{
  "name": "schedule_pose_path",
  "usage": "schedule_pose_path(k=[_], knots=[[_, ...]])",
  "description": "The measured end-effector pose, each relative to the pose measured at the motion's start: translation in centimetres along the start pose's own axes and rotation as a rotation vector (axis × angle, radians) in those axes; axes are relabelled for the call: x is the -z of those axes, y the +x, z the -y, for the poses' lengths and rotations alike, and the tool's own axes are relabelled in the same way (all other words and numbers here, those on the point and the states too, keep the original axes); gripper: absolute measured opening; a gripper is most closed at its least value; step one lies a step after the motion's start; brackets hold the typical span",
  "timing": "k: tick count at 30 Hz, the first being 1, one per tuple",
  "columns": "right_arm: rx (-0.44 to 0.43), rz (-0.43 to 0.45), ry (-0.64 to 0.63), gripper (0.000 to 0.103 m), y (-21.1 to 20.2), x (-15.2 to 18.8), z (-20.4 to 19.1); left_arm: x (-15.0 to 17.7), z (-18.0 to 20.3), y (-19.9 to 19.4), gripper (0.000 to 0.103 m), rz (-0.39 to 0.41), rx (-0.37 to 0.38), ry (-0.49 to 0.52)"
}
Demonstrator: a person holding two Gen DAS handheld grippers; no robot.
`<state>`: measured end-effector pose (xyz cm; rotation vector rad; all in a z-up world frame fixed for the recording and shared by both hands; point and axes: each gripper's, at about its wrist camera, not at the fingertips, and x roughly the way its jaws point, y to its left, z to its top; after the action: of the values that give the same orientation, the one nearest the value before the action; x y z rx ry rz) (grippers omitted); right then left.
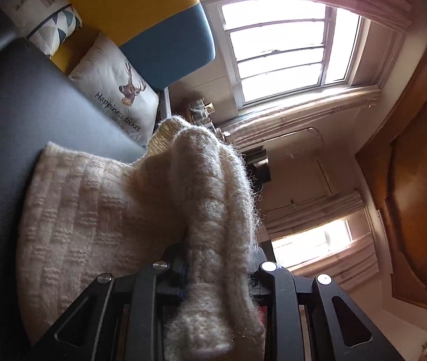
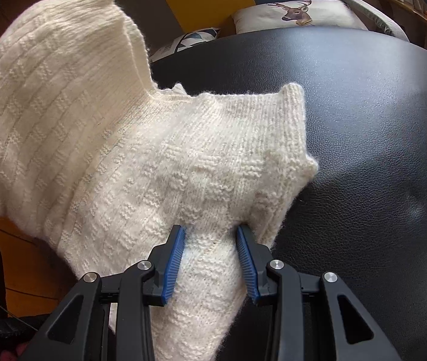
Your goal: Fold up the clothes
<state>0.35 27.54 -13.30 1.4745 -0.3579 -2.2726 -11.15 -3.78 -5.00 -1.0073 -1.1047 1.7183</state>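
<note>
A cream knitted sweater (image 2: 123, 135) lies partly on a black leather surface (image 2: 364, 150), its left part lifted into the air. My right gripper (image 2: 212, 258) is shut on a bunched fold near the sweater's lower edge, blue pads (image 2: 176, 258) pressing it from both sides. In the left wrist view the sweater (image 1: 93, 210) spreads over the dark surface (image 1: 11, 120), and a thick fold rises and drapes down through my left gripper (image 1: 216, 270). That gripper is shut on the fold, which hides its fingertips.
A white deer-print pillow (image 1: 117, 90) and a geometric-print pillow (image 1: 54, 27) lean on a yellow and blue backrest (image 1: 141, 9) behind the surface. A bright window (image 1: 279, 48) and pink curtains fill the tilted left view. Wooden floor (image 2: 17, 255) shows at the right view's lower left.
</note>
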Motion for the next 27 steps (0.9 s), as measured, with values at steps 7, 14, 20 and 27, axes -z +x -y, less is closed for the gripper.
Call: schedule_pose_path(k=[7,14,20,27], knots=[[-0.053,0.022,0.022,0.037,-0.7,0.6,0.6,5.0,-1.2,8.2,0.025,-0.149,-0.177,0.032],[-0.105,0.056,0.041,0.037,-1.1,1.4,1.2,7.9,-2.5,11.9,0.031,-0.213,-0.253,-0.003],[-0.169,0.114,0.076,0.037,-2.3,3.0,2.3,5.7,0.5,6.8,0.069,-0.146,-0.033,-0.062],[-0.038,0.214,0.083,0.037,-8.7,6.3,3.0,3.0,-1.0,-3.8,0.075,0.072,-0.207,0.026]])
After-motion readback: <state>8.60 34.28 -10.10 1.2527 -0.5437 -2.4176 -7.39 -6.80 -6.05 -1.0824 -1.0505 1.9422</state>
